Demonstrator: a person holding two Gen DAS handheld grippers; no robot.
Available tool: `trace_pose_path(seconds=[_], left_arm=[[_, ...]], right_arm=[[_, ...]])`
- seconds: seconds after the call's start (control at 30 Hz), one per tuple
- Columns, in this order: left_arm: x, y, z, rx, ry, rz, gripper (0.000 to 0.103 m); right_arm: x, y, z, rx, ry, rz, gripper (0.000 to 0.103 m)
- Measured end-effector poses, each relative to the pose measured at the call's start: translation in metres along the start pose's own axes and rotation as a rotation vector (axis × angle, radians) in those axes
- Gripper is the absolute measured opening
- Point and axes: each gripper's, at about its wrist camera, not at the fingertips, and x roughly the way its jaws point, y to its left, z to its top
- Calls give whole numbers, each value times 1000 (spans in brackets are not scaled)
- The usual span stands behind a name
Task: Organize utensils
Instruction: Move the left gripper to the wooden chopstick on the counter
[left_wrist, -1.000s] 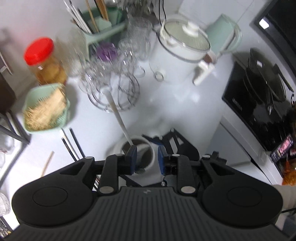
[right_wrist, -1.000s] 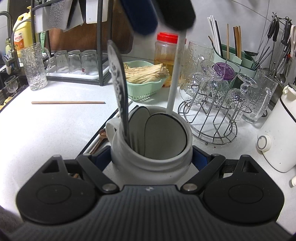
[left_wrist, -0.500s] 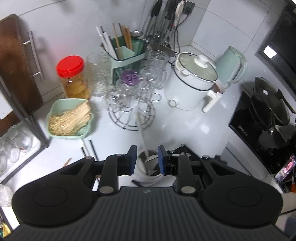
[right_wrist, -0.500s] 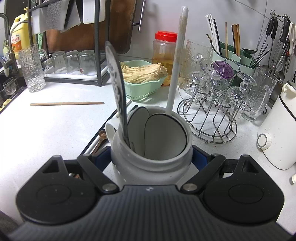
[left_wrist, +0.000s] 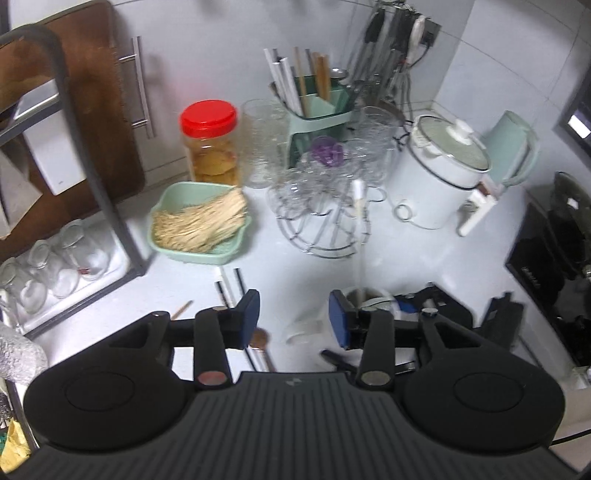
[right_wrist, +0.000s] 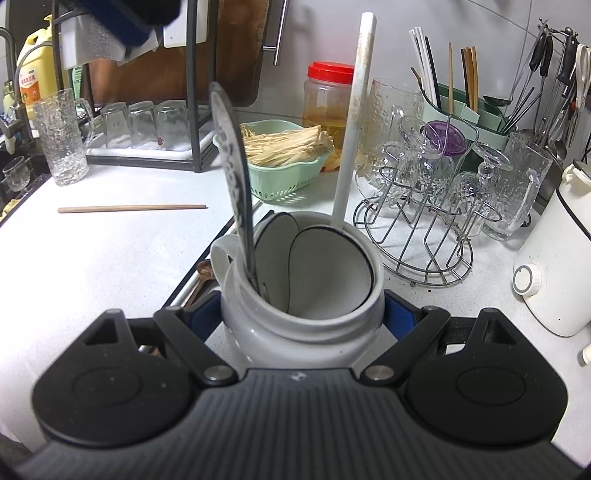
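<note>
My right gripper is shut on a white ceramic jar standing on the counter. In the jar stand a long white stick and a dark patterned handle. In the left wrist view the jar sits just behind the right finger. My left gripper hovers over the counter to the left of the jar, its jaws opening with nothing between them. Its blue pad shows at the right wrist view's top left. Loose chopsticks and a brown spoon lie below the left finger.
A wooden chopstick lies alone on the counter. Behind stand a green basket of straw-like sticks, a red-lidded jar, a wire glass rack, a green utensil caddy, a white cooker and a black dish rack.
My left gripper has drawn back from the jar and swung left, and its jaws have widened. The white stick stays standing in the jar. The right gripper has not moved.
</note>
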Motion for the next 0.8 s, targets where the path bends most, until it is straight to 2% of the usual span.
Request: trace_pose_path(seconds=[0.27, 0.53, 0.67, 0.8], left_arm=[[32, 38, -28, -18, 27, 34, 52], [70, 90, -63, -13, 15, 83, 52], [100, 130, -88, -67, 43, 133, 51], [115, 165, -105, -88, -9, 217, 51]], right_arm=[[0, 2, 0, 14, 5, -14, 92], [0, 5, 2, 35, 16, -36, 92], [2, 6, 8, 42, 49, -47, 92], [4, 8, 13, 43, 85, -58, 92]])
